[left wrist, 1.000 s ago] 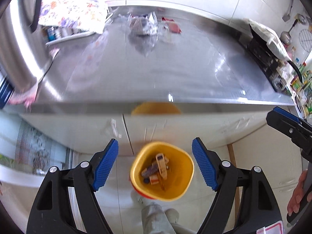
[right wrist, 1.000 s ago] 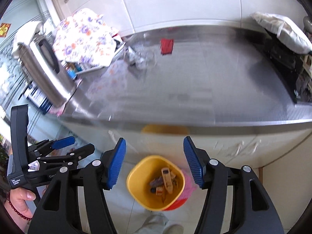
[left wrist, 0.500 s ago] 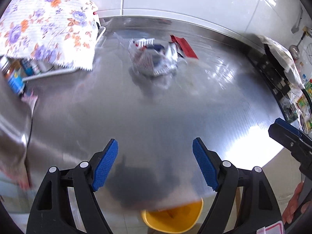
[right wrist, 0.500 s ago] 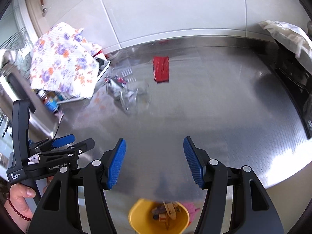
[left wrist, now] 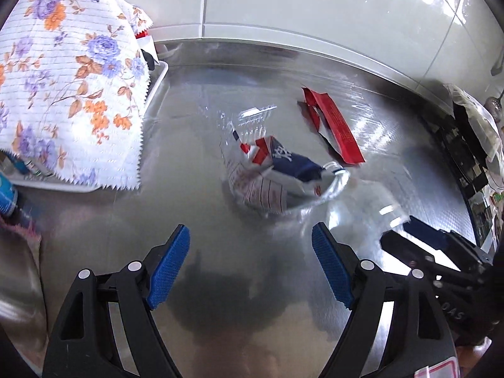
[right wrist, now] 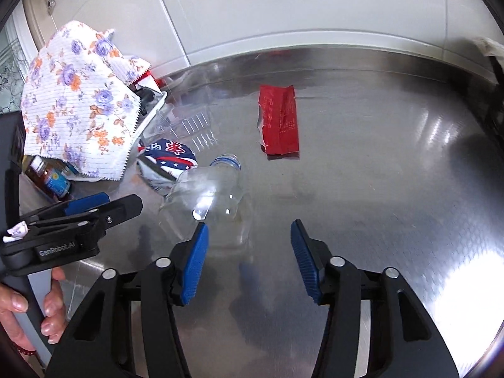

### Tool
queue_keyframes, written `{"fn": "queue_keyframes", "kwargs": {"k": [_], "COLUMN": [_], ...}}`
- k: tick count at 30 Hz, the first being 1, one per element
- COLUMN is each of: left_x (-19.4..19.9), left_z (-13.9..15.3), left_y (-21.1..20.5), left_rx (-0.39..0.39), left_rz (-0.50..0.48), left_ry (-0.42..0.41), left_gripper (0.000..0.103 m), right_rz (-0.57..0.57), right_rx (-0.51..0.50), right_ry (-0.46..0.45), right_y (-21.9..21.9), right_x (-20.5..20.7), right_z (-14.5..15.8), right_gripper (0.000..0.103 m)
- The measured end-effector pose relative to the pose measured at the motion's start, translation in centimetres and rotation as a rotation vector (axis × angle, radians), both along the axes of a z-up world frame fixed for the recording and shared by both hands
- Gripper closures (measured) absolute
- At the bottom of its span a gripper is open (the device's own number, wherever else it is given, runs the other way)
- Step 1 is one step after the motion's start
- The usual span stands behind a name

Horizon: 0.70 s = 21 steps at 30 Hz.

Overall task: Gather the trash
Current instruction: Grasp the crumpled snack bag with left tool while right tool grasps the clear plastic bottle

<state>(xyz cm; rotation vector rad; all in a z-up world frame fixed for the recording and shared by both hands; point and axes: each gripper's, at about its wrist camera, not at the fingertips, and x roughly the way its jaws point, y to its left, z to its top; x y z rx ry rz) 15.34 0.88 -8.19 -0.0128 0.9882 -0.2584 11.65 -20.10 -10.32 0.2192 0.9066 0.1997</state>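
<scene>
Both claws have come forward from the yellow bin over the steel surface (right wrist: pixel 378 163). Left claw (left wrist: pixel 250 271) gapes wide, empty. Right claw (right wrist: pixel 249 261) is closing, nothing between its pads. Ahead lie a clear bottle (right wrist: pixel 208 195), a crumpled wrapper (left wrist: pixel 277 170) and a red packet (right wrist: pixel 278 123).

Shiny metal counter (right wrist: pixel 362 189), white tile wall (right wrist: pixel 283 6) behind it, flowery cloth (left wrist: pixel 63 78) over a white tray (left wrist: pixel 156 83), bright light spots on the metal
</scene>
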Motion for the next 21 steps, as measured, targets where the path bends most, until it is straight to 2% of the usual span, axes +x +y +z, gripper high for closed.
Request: {"fn": "queue_keyframes", "kwargs": {"k": [9, 11, 15, 21], "left_x": [2.8, 3.1, 3.8, 4.7], "left_z": [-1.2, -1.2, -1.3, -1.5], "left_y": [-0.5, -0.5, -0.7, -1.2], "left_rx": [-0.002, -0.004, -0.003, -0.010], "left_rz": [-0.005, -0.003, -0.006, -0.006], "left_ry": [0.021, 0.021, 0.022, 0.030], "left_gripper": [0.022, 0.021, 0.020, 0.020], "right_rz": [0.061, 0.073, 0.100, 0.090], "right_rx": [-0.022, -0.011, -0.012, 0.003], "right_ry": [-0.038, -0.040, -0.025, -0.014], "right_y": [1.5, 1.7, 2.0, 1.5], "right_x": [3.9, 4.7, 6.1, 6.4], "right_z": [-0.9, -0.8, -1.0, -0.9], "right_gripper": [0.056, 0.059, 0.093, 0.098]}}
